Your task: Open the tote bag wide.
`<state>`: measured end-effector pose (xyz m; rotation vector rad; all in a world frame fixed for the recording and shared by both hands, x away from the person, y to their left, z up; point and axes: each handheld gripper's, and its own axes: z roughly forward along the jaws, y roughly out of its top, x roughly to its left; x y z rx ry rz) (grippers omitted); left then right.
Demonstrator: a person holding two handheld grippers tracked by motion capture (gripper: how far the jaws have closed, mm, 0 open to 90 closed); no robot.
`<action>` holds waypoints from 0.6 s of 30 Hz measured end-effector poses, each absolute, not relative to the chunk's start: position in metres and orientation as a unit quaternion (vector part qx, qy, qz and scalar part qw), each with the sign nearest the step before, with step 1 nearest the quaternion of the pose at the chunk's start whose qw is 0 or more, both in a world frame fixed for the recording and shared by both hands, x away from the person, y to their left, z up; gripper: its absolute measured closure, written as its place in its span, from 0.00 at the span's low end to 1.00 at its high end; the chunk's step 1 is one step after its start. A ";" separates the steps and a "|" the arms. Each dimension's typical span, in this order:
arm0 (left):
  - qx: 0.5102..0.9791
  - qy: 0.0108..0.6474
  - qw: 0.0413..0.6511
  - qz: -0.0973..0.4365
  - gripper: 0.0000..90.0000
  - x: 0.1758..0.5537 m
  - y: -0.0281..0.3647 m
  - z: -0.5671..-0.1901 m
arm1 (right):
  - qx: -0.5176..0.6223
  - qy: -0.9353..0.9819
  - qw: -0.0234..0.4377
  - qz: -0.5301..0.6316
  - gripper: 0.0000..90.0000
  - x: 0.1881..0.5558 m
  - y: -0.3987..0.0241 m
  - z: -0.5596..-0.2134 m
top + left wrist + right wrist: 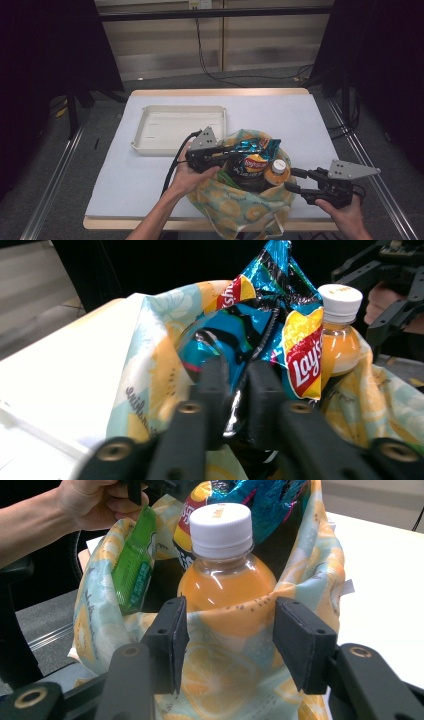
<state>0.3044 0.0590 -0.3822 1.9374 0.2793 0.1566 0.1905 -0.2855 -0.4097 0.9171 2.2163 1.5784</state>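
A fabric tote bag (240, 205) (150, 365) (225, 670) printed with lemon slices stands at the table's front edge. A blue Lay's chips bag (255, 155) (260, 325) (270, 500) sticks out of its top. My left gripper (231, 153) (237, 385) is shut on the crinkled lower part of the chips bag. Beside it in the tote stands an orange drink bottle (276, 172) (340, 340) (225, 575) with a white cap. My right gripper (292, 180) (227, 630) holds the tote's right side, its pads pressing the fabric against the bottle. A green packet (132, 570) is tucked inside the tote.
A shallow cream tray (150, 145) lies behind and left of the tote on the white table cover (300, 120). Bare cover stretches to the right and far side. Dark stands and cables ring the table.
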 end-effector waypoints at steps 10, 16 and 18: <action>0.811 0.127 0.569 0.038 0.99 0.305 0.064 -0.377 | 0.315 0.763 0.136 0.547 0.53 0.189 -0.285 -0.409; 0.802 0.125 0.583 0.031 0.99 0.302 0.069 -0.369 | 0.313 0.762 0.136 0.550 0.54 0.188 -0.286 -0.409; 0.799 0.121 0.589 0.029 0.99 0.301 0.071 -0.365 | 0.315 0.762 0.137 0.549 0.53 0.188 -0.286 -0.409</action>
